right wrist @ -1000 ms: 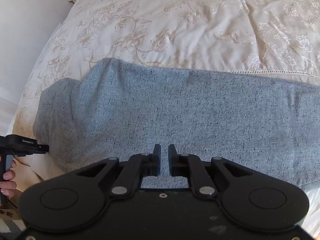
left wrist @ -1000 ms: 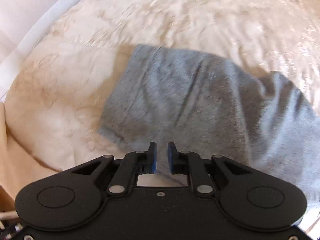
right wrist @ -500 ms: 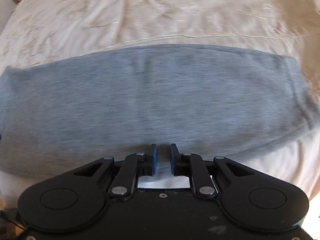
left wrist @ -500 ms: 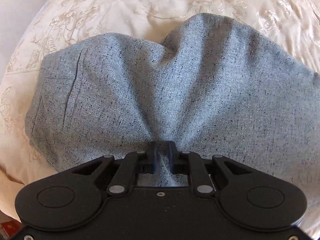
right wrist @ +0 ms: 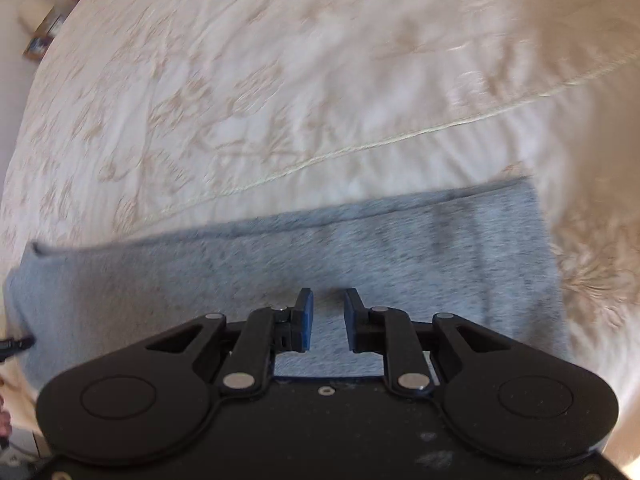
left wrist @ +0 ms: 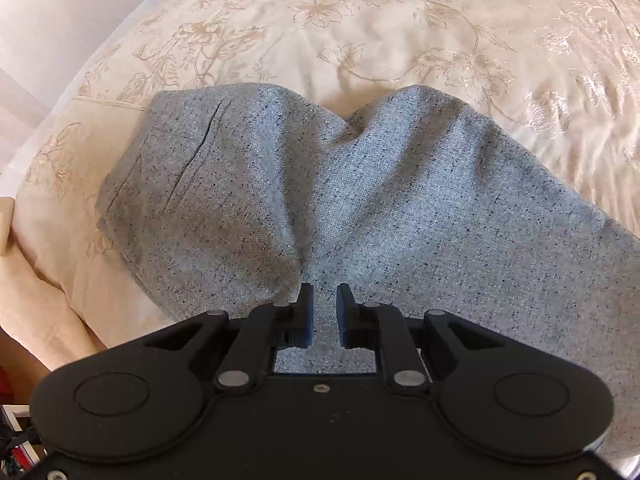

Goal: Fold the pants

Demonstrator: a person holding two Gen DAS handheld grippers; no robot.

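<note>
Pants [left wrist: 360, 208], grey and speckled, lie bunched near the bed's [left wrist: 400, 20] edge; we see our left gripper [left wrist: 325, 316] and right gripper [right wrist: 329, 320] narrowly parted above the cloth, gripping nothing.

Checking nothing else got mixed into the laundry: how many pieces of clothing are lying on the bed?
1. A single pair of grey pants lies on the cream floral bedspread, right ahead of both grippers. Anything beyond the camera edges is hidden.

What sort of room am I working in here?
Most likely a bedroom: the grey pants lie on a bed's cream floral-embroidered bedspread, with a framed picture beyond its edge.
</note>
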